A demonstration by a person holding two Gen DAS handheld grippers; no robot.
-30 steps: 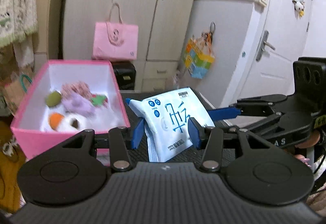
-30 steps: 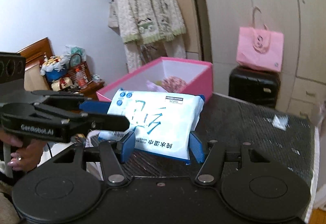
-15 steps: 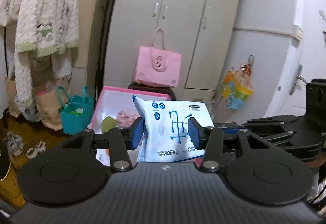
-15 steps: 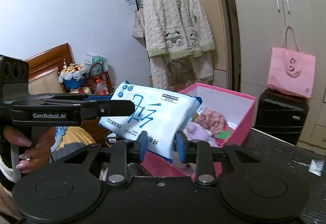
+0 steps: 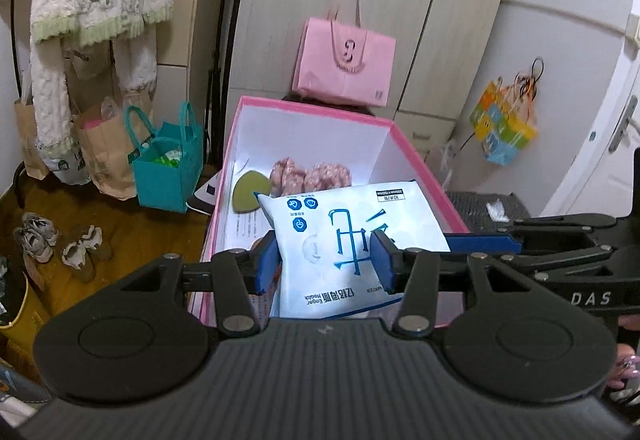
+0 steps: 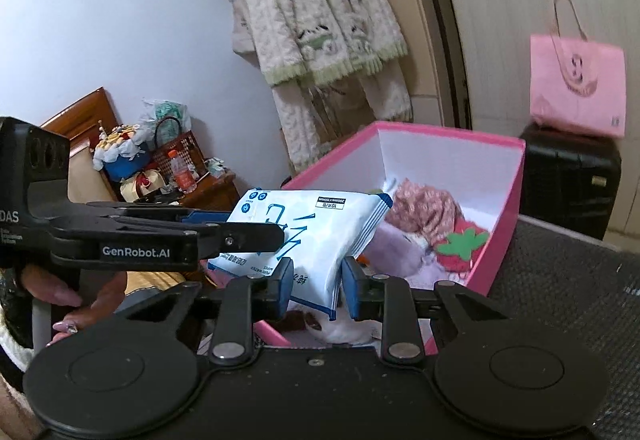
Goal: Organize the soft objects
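Note:
A white and blue wet-wipes pack hangs over the open pink box, carried by both grippers. My left gripper is shut on its near end, blue pads pressed on both sides. My right gripper is shut on a lower corner of the pack. In the right wrist view the left gripper reaches in from the left. Inside the box lie a pink floral cloth, a strawberry plush, a purple plush and a green piece.
The box stands at the left edge of a dark table. A pink bag sits on a black suitcase behind it. A teal bag, paper bags and shoes are on the floor; a cardigan hangs above. A hand holds the left gripper.
Both grippers carried the pack leftwards from above the dark table to over the pink box. The right gripper's jaws narrowed from a wide hold to a tight grip on the pack's corner.

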